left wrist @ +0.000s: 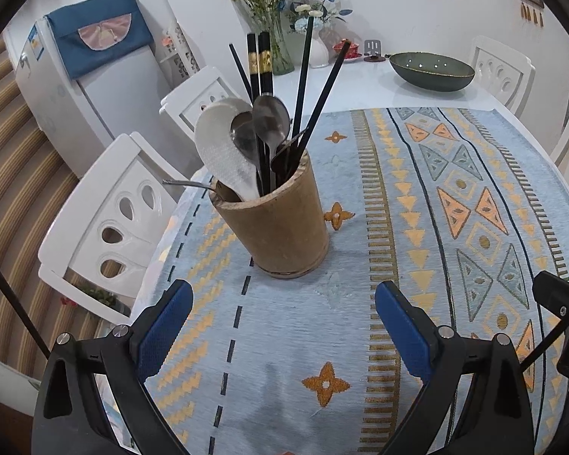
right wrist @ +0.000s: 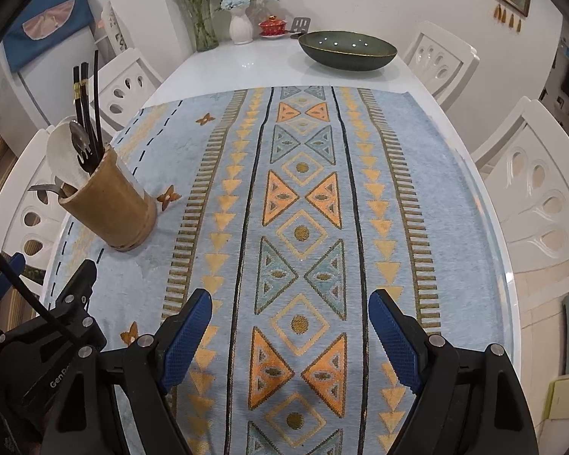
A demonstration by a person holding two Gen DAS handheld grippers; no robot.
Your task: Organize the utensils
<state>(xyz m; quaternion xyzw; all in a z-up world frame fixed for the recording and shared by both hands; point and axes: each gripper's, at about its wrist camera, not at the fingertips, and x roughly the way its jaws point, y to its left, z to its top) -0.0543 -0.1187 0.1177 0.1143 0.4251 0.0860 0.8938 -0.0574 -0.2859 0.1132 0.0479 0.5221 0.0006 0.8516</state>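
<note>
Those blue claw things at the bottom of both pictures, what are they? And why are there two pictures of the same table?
They are grabbing tools, one in each of a person's hands, with a camera on each looking forward. One picture comes from the left gripper, the other from the right gripper. Both are open and hold nothing. They hover above a patterned blue tablecloth. On it stands a wooden holder with chopsticks, metal spoons and a white rice paddle standing in it. A fork hangs over its rim. Farther back on the white table sit a dark green bowl and flower vases.
</note>
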